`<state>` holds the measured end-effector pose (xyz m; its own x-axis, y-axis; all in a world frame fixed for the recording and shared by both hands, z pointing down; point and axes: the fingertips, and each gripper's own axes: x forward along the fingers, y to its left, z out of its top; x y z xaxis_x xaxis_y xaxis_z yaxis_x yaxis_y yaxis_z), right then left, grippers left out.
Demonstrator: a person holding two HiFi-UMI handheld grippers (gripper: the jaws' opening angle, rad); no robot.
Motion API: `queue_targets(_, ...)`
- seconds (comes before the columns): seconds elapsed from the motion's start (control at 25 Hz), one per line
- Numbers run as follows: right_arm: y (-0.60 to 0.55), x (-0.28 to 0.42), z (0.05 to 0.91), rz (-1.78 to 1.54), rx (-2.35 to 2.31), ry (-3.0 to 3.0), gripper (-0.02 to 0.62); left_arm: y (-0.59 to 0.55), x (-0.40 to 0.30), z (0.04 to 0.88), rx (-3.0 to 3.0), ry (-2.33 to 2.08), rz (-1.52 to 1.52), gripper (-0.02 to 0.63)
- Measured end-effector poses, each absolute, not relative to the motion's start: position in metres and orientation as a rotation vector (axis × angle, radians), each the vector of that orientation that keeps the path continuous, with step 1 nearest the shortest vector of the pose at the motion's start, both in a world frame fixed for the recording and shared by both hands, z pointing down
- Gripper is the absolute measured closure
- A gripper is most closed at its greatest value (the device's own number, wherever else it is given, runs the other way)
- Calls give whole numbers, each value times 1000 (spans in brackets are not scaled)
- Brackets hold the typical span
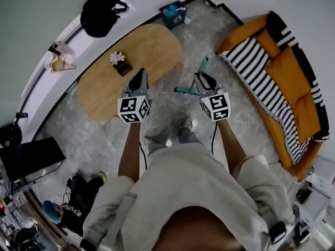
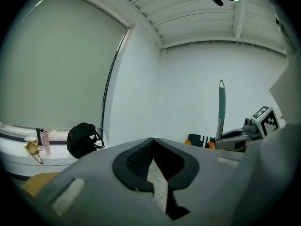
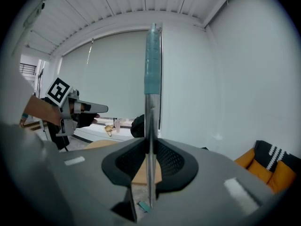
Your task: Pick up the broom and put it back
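The broom (image 1: 204, 66) stands upright, a metal pole with a teal grip at the top and a teal head (image 1: 186, 91) down by the floor. My right gripper (image 1: 203, 78) is shut on the pole (image 3: 149, 126), which runs straight up between the pads in the right gripper view, the teal grip (image 3: 153, 65) above. My left gripper (image 1: 138, 81) hangs beside it to the left, over the edge of the wooden table, shut with nothing in it (image 2: 153, 141). From the left gripper view the broom (image 2: 221, 105) and the right gripper (image 2: 239, 136) show at the right.
An oval wooden table (image 1: 152, 46) with a small flower box (image 1: 120, 63) lies ahead. An orange sofa (image 1: 293, 88) with a striped throw fills the right. A black bag (image 1: 99, 14) sits on the window ledge, a teal bin (image 1: 172, 13) by the far wall. The person's feet (image 1: 167, 135) stand on marble floor.
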<state>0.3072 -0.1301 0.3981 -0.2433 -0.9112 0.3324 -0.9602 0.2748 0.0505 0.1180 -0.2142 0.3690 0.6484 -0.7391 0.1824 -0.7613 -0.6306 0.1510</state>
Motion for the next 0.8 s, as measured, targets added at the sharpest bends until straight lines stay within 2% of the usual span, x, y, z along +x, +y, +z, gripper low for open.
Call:
queue_targets(0.24, -160, 318, 418, 227, 1594, -2306, 522, -209, 113, 390, 2554, -1330, 180, 603)
queue_targets(0.8, -206, 293, 483, 232, 1541, -2242, 522, -232, 63, 471, 2435, -1342, 273, 603)
